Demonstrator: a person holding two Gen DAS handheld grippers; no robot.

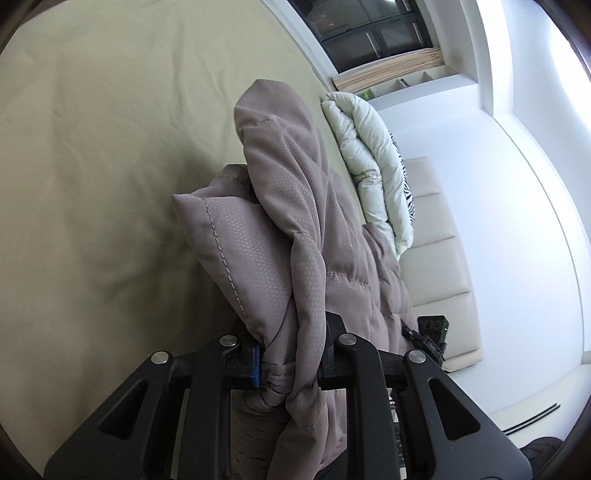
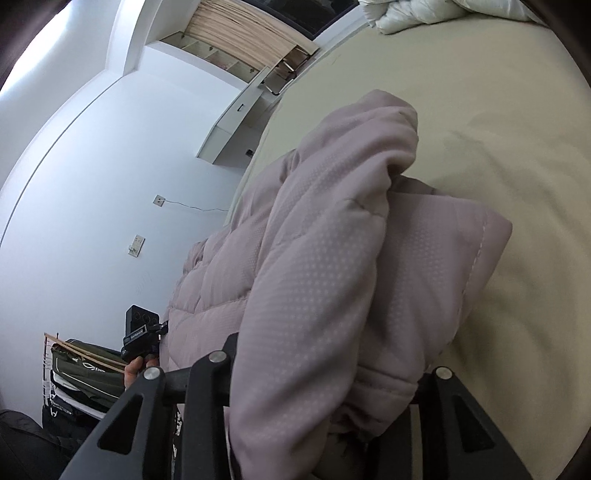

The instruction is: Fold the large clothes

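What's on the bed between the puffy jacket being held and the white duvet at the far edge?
Nothing: in the right wrist view, only bare beige bedsheet stretches between the mauve quilted jacket and the white duvet.

Mauve quilted jacket [image 1: 295, 236] bunched, lifted above beige bed

The right gripper's fingers are buried under the padded jacket [image 2: 332, 277], their tips unseen. The jacket's lower part is cut off at six o'clock. A hand [image 2: 135, 369] at eight o'clock is largely hidden behind the left gripper [image 2: 142, 338].
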